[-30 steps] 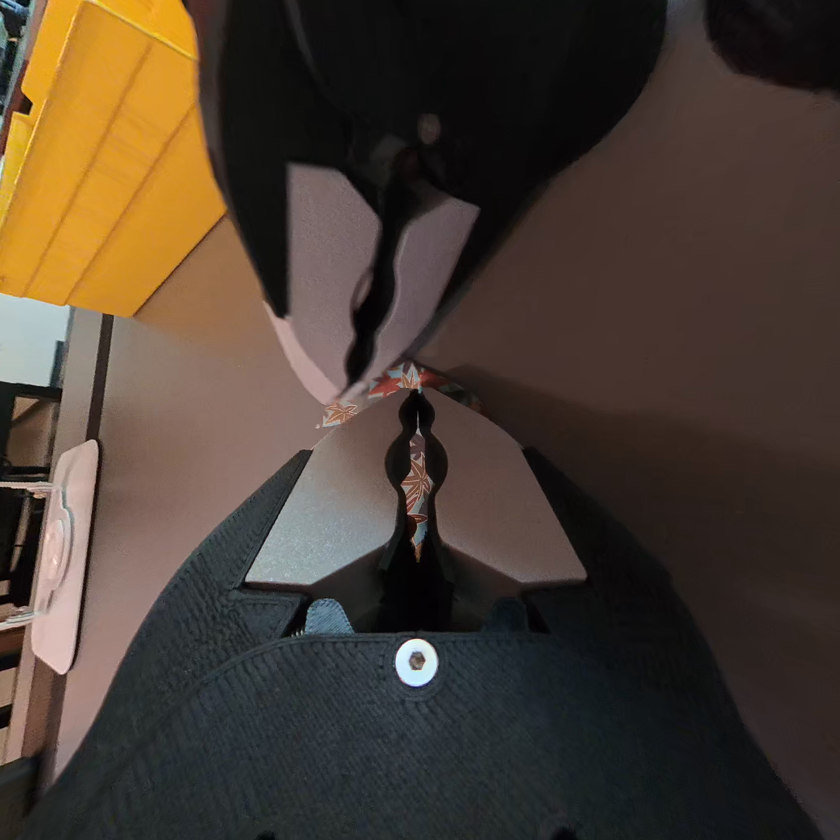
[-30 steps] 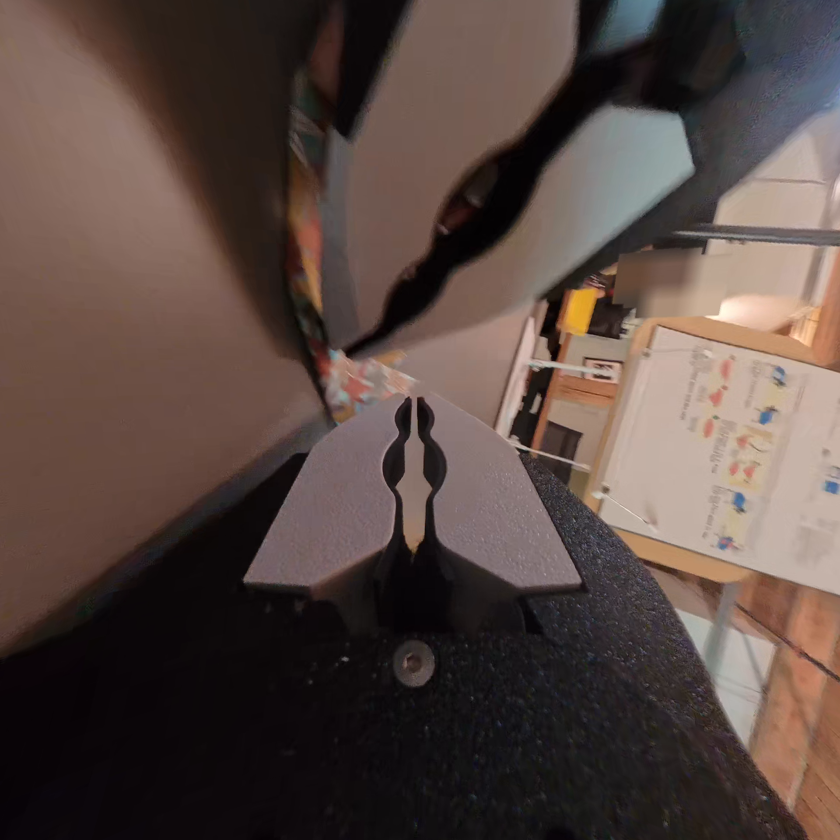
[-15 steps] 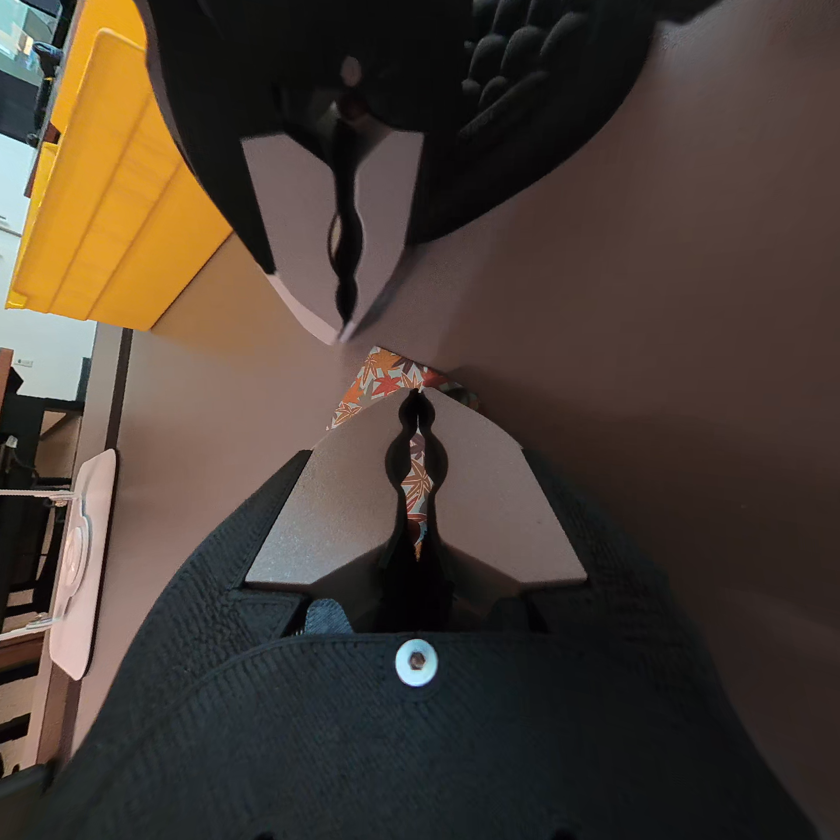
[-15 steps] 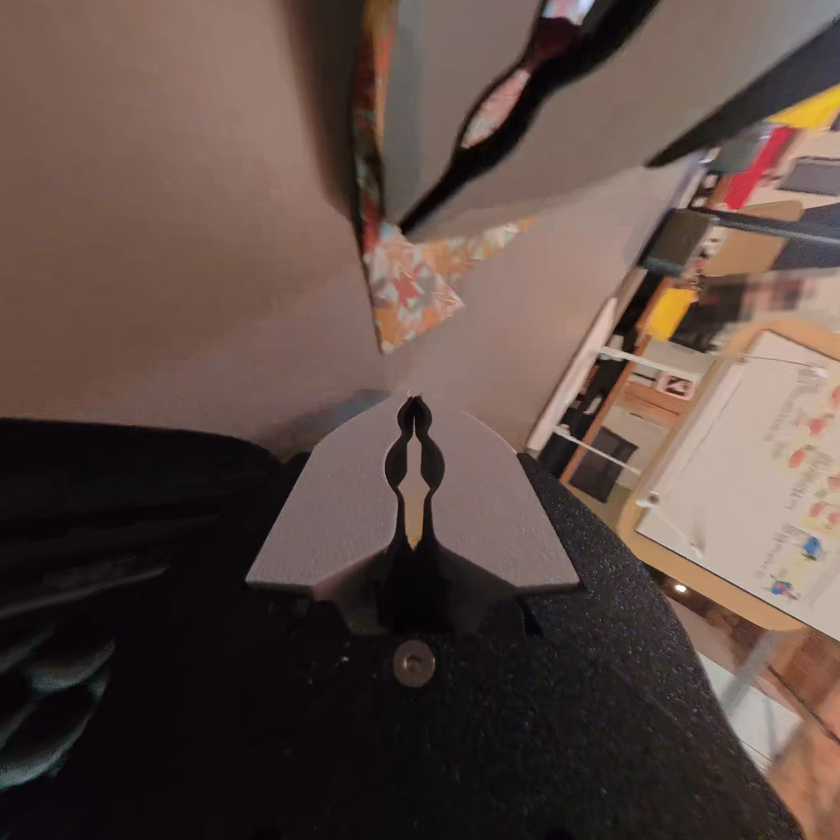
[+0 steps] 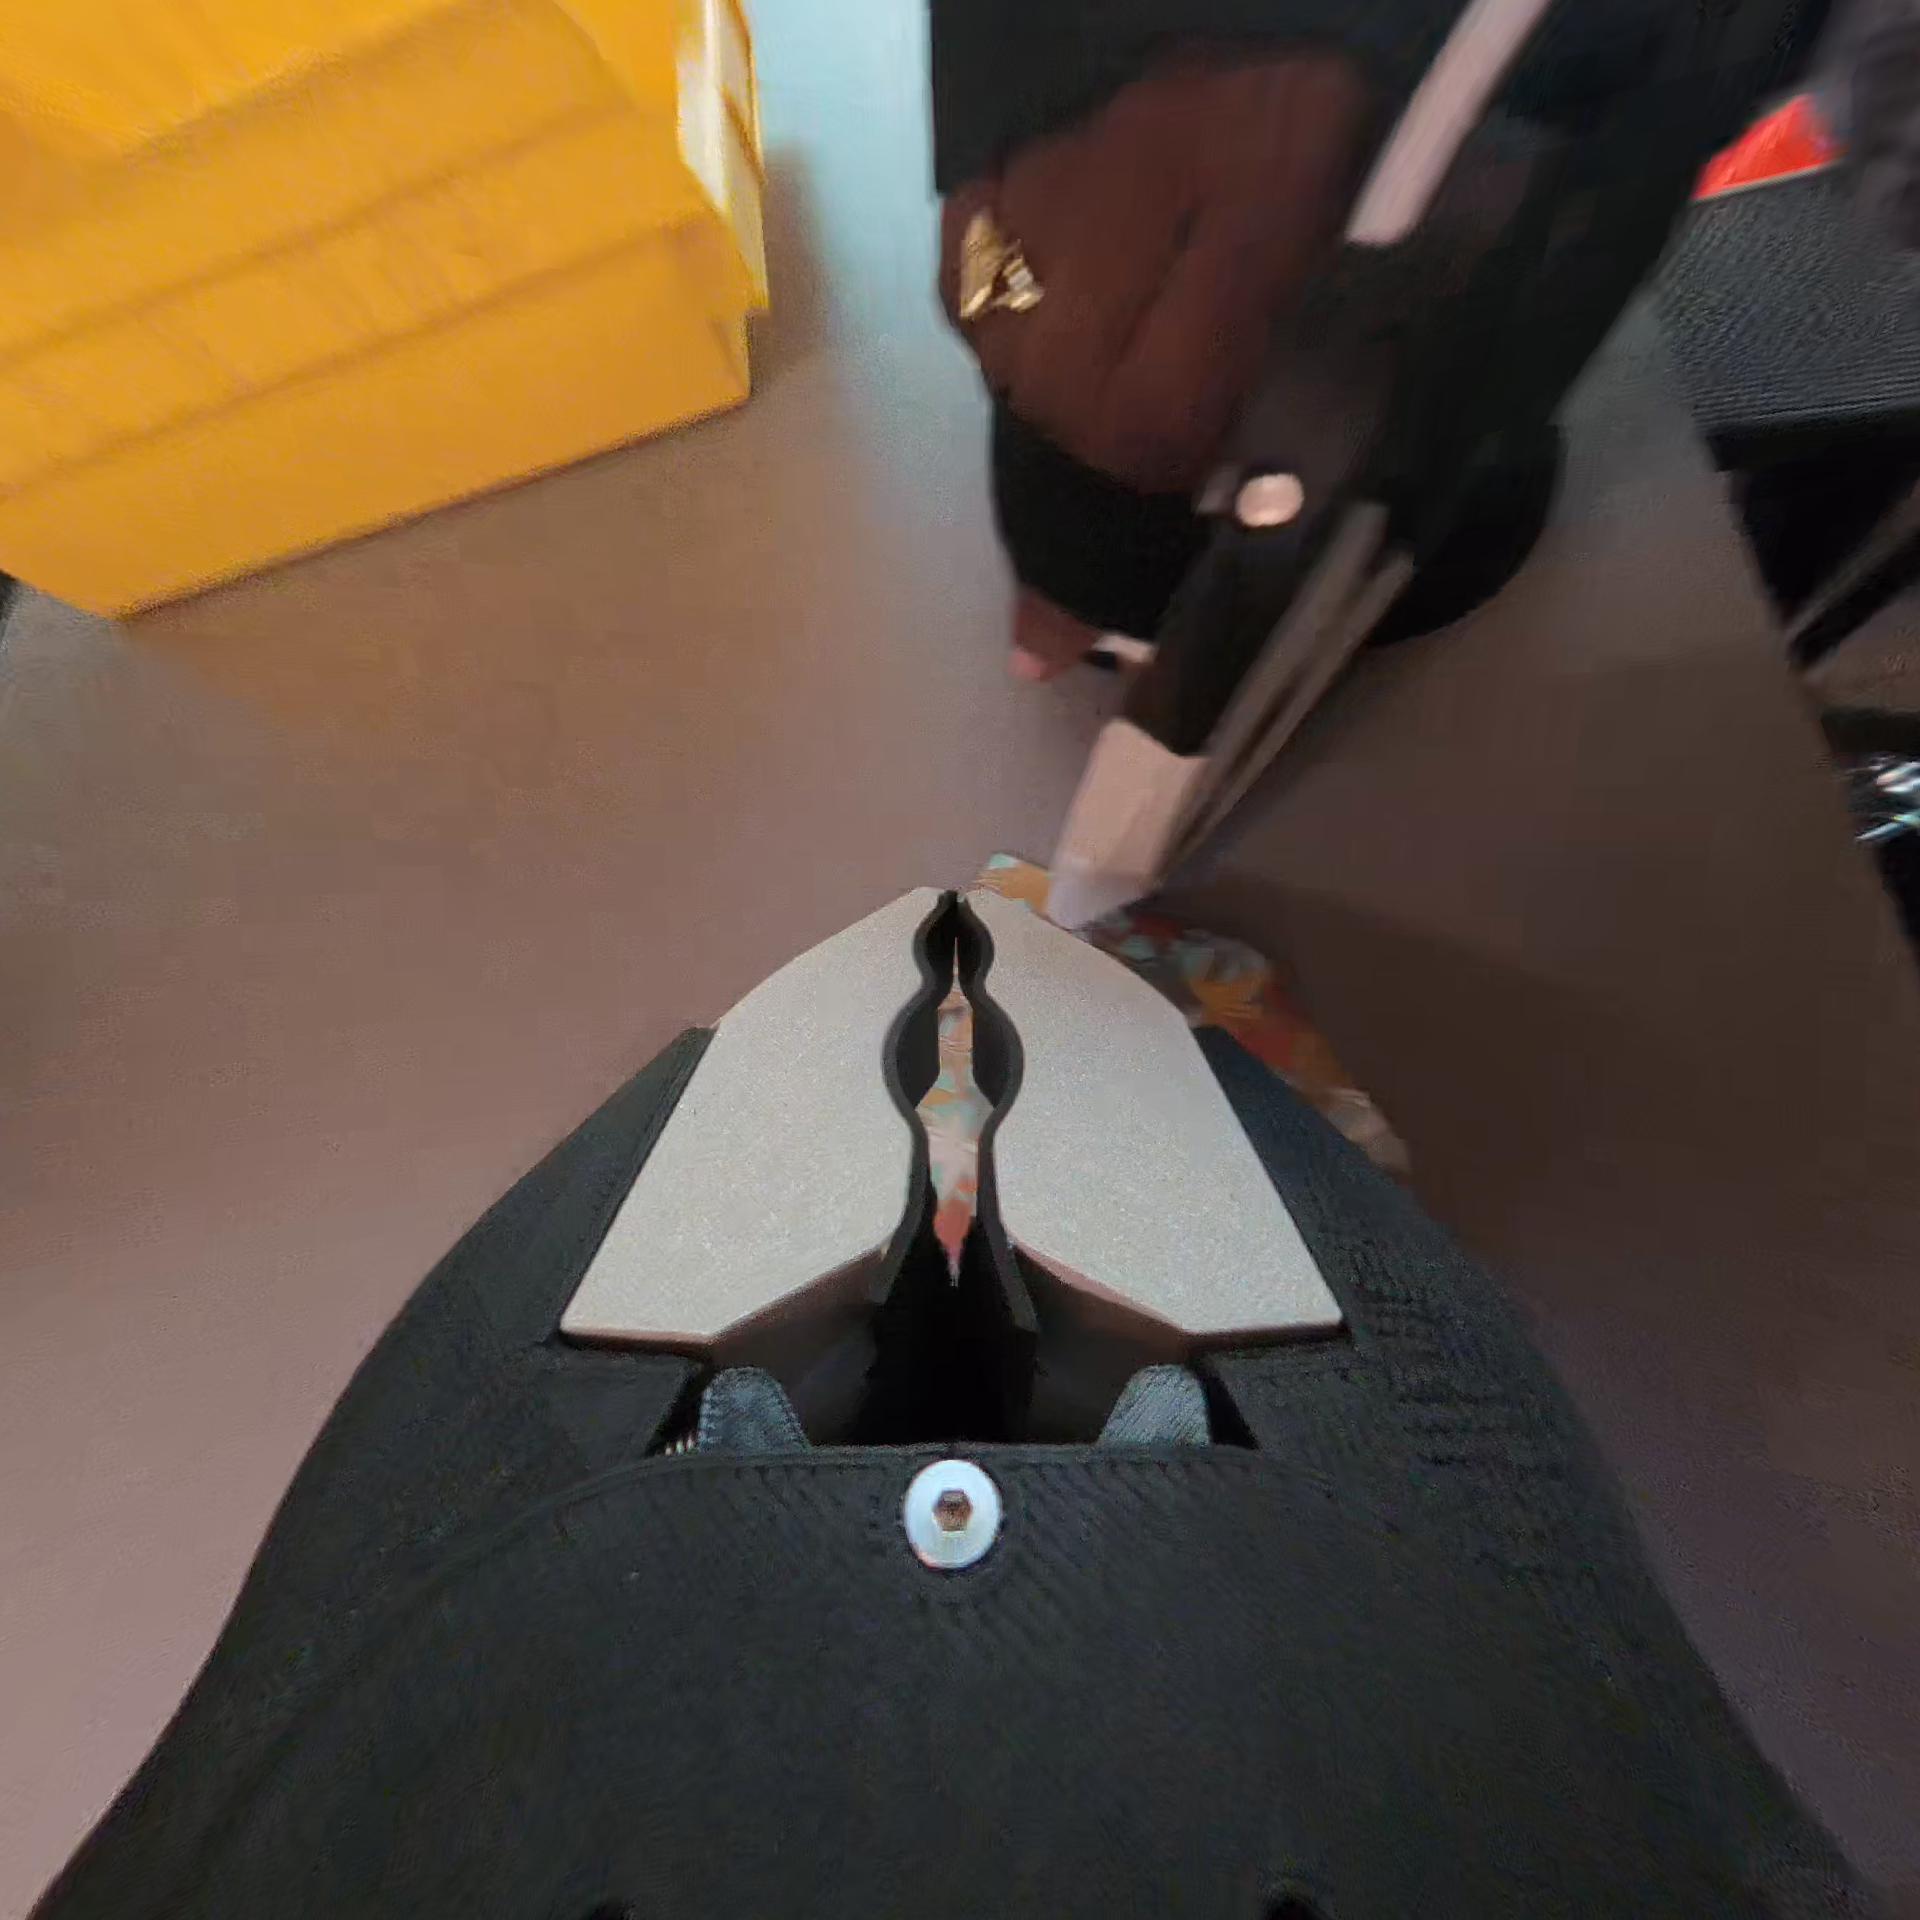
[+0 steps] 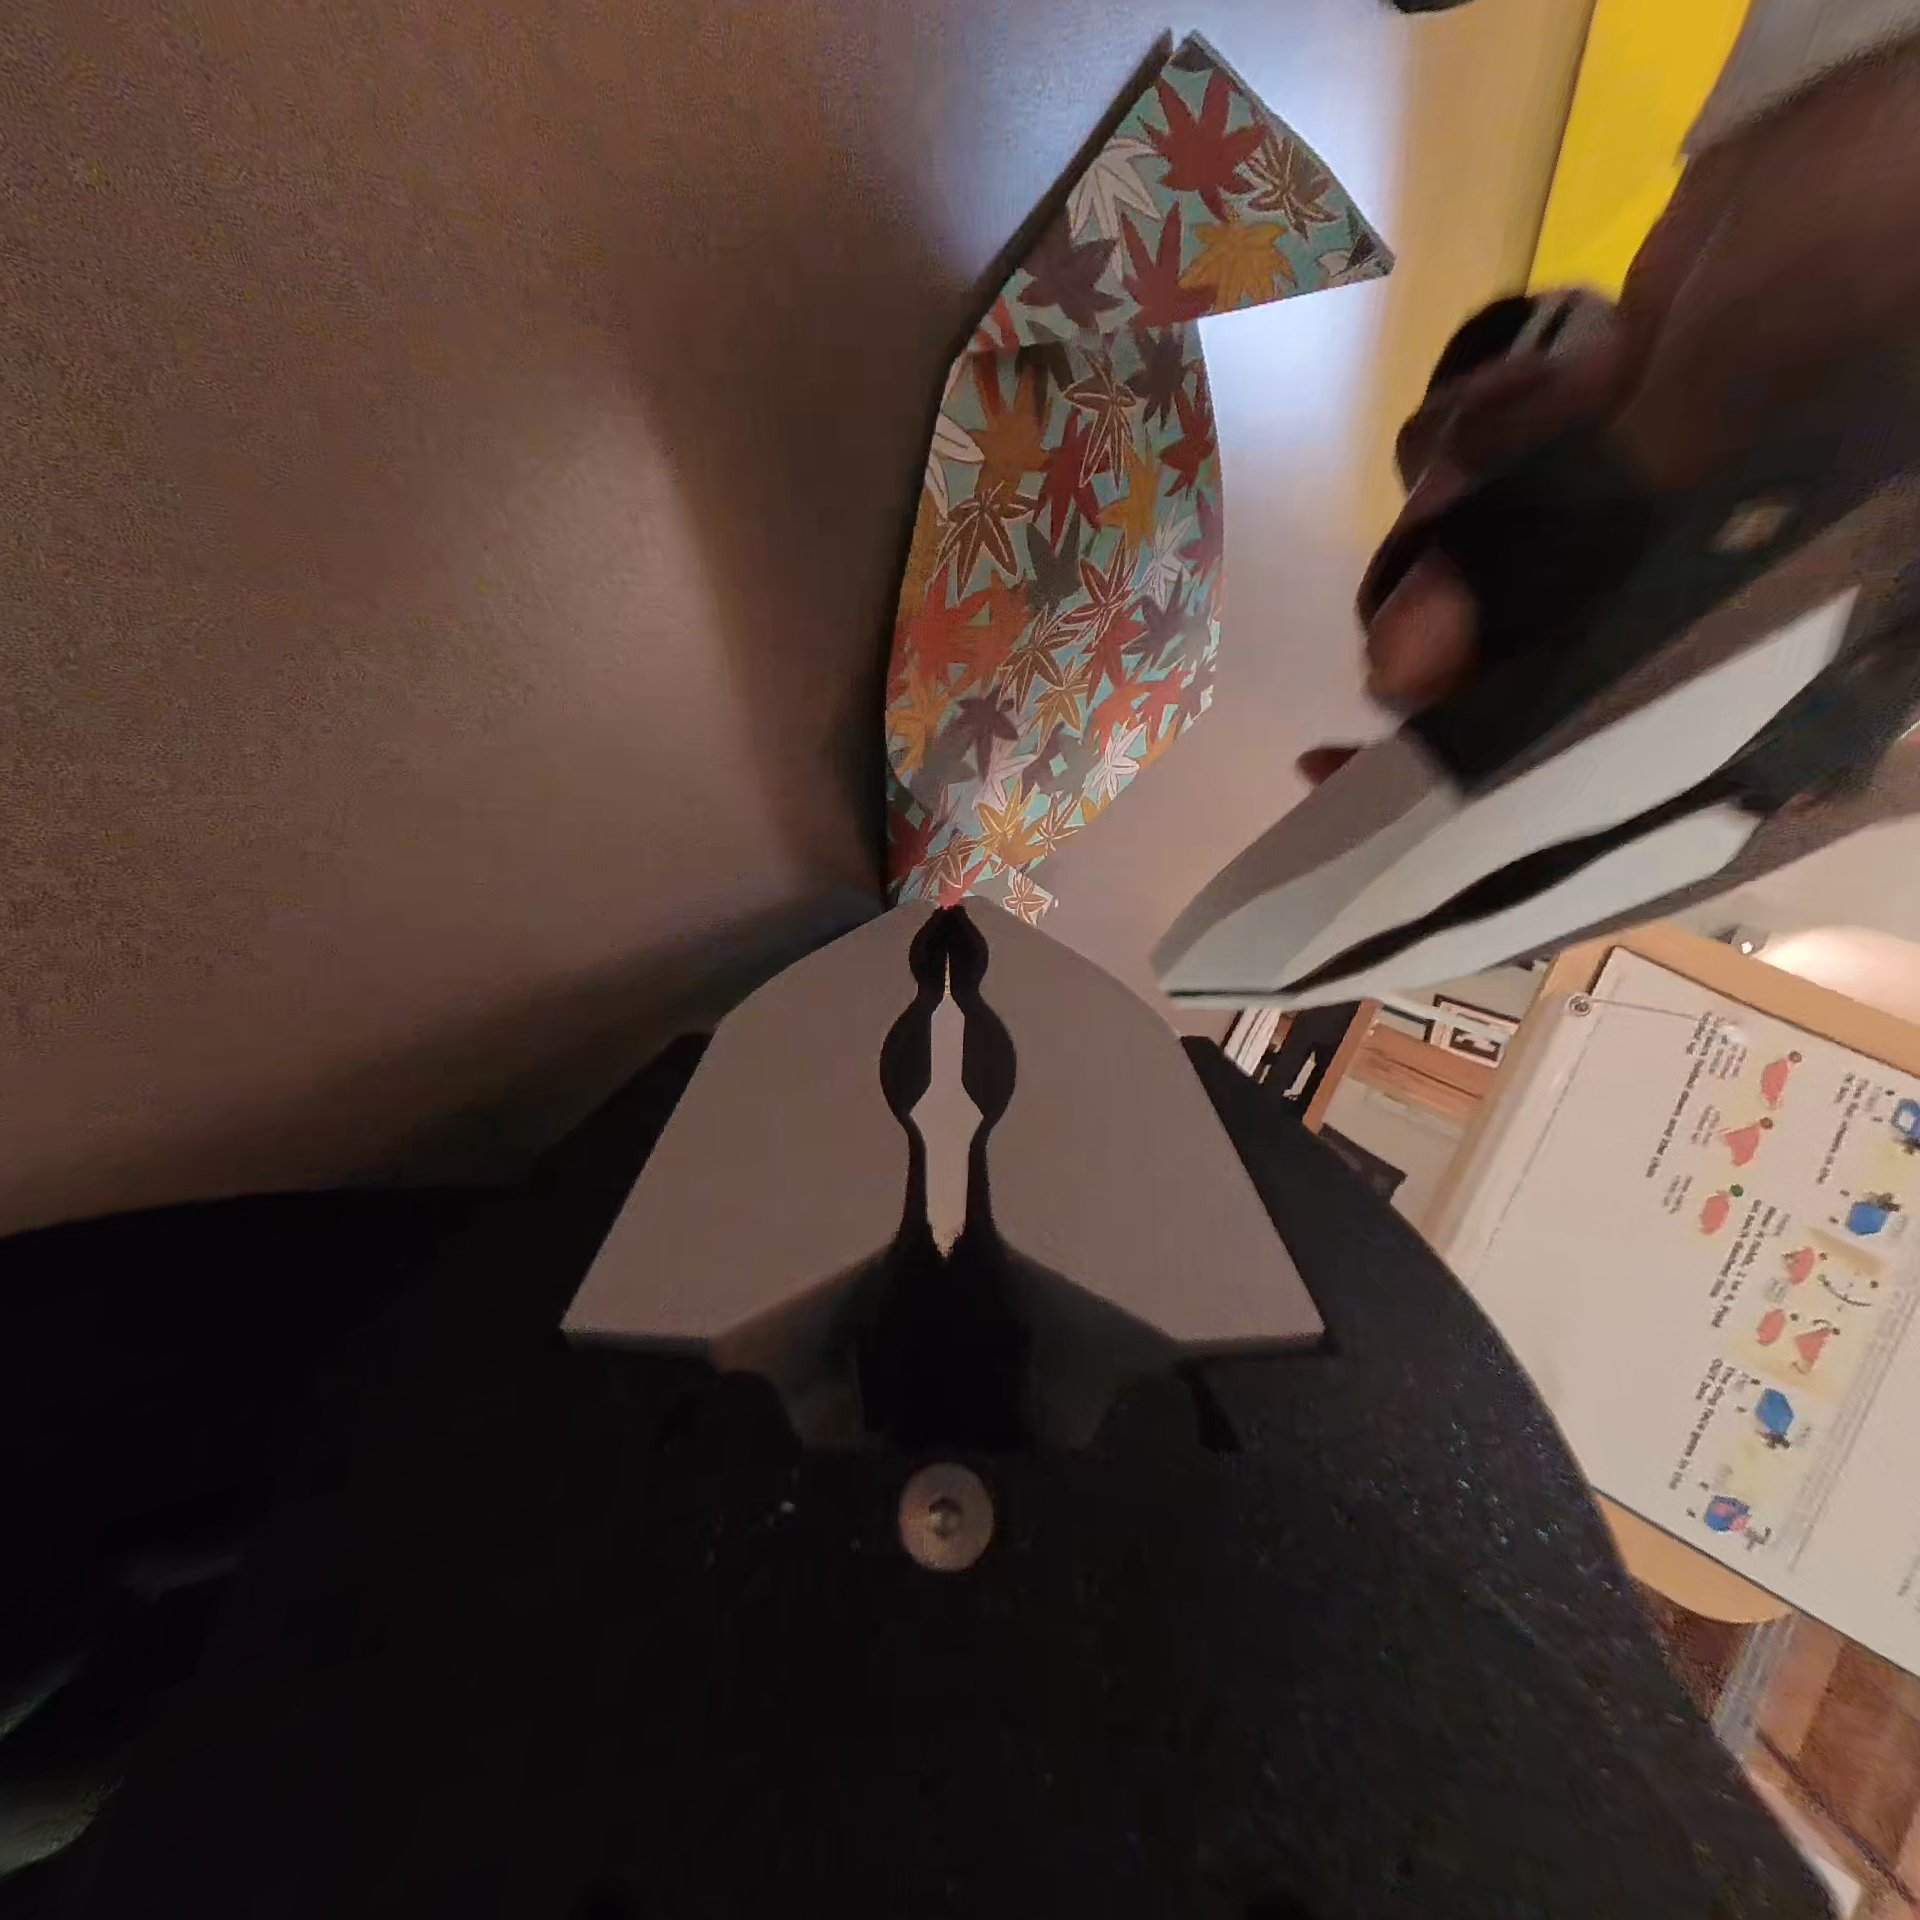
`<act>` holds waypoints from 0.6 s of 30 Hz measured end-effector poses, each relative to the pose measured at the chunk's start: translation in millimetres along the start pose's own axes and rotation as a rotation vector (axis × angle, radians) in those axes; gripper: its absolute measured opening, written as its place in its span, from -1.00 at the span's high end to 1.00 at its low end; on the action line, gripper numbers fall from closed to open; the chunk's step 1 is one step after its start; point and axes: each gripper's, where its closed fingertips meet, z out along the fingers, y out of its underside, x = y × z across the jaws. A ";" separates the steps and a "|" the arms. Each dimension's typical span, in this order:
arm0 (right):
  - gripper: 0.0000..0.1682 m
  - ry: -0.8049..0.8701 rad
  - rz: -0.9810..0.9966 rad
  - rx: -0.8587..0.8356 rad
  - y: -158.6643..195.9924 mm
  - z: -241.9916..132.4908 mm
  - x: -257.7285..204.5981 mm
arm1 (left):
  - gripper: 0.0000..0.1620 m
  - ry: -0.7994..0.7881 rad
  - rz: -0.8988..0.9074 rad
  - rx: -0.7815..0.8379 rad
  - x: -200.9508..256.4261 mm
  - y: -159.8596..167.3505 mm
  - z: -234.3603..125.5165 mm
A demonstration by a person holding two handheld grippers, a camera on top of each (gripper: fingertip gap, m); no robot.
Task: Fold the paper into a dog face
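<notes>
Jaws together on both: right gripper (image 6: 948, 920) tips pinch paper (image 6: 1060, 582) corner; left gripper (image 5: 954, 909) empty.

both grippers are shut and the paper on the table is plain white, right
Not quite: the paper is not plain white. It is printed all over with red, orange, brown and white leaves on a teal ground, as the right wrist view shows plainly. The rest stands: the left gripper and the right gripper are both shut, and the paper is on the table.
</notes>
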 end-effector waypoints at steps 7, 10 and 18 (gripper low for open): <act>1.00 0.031 -0.178 -0.008 -4.8 -1.0 0.7 | 1.00 0.105 0.011 -0.130 5.2 19.8 33.9; 1.00 0.027 -0.159 0.111 -34.0 -5.8 -0.4 | 0.99 0.086 0.018 -0.132 5.5 20.2 34.0; 1.00 0.064 0.095 0.086 -17.6 -6.1 18.3 | 0.99 0.125 0.012 -0.122 6.5 19.9 34.6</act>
